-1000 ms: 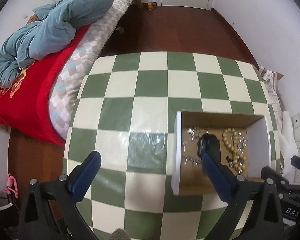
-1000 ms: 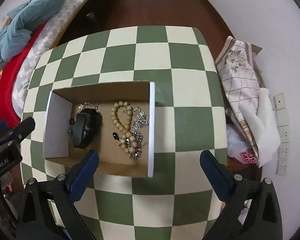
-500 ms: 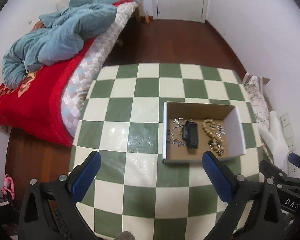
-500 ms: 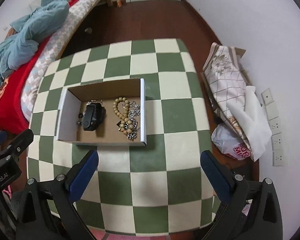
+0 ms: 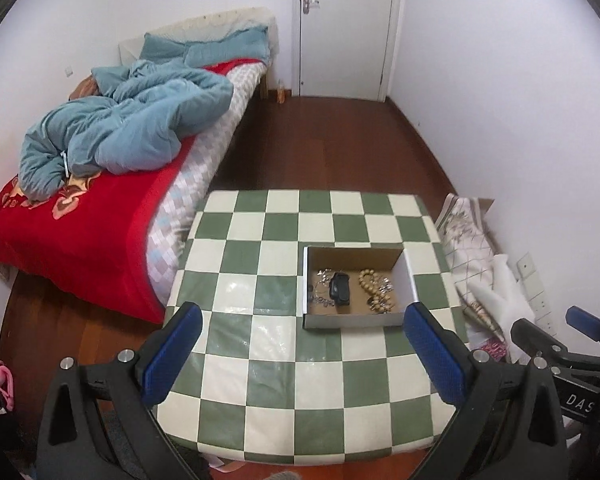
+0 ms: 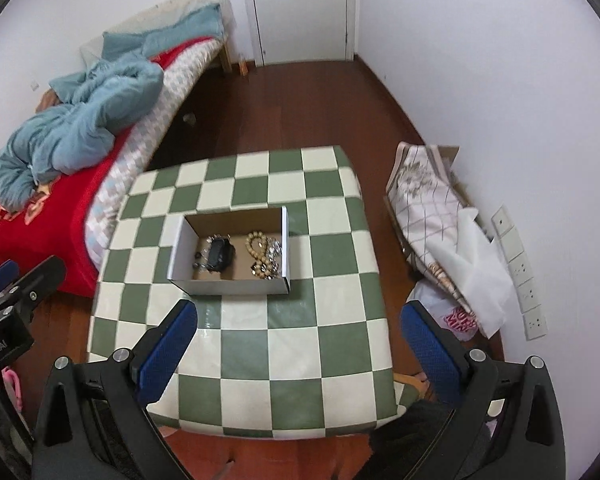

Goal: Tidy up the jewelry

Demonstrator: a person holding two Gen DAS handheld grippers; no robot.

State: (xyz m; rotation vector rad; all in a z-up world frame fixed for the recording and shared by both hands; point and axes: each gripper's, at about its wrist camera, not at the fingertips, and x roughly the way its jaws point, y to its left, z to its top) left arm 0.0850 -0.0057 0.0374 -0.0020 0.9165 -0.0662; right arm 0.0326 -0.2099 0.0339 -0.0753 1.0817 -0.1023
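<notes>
- Over the last second both grippers have pulled up and back from the cardboard box point(image 5: 355, 322); a second ago the left one hung right over its contents, and now the whole table point(image 5: 260, 360) fits in both views.
- The left gripper point(image 5: 300, 354) has its jaws spread wide and holds nothing; the right gripper point(image 6: 298, 350) is the same, wide apart and empty.
- Inside the box lie a dark watch point(image 5: 339, 288) with fine silver chains point(image 5: 321, 278) around it on the box's bed-side half, and a beaded bracelet point(image 5: 374, 290) with more silver pieces point(image 6: 275, 246) on the half away from the bed.
- No jewelry shows on the tablecloth outside the box, so I judge the sorting finished or nearly so, and this retreat looks like the end of the job.
- The box sits on the table's half farther from the bed point(image 5: 100, 220), inset from every table edge, so nothing is near a drop.
- Open checkered cloth lies all around the box, widest on its near side; both grippers hang well above it with free room.
</notes>
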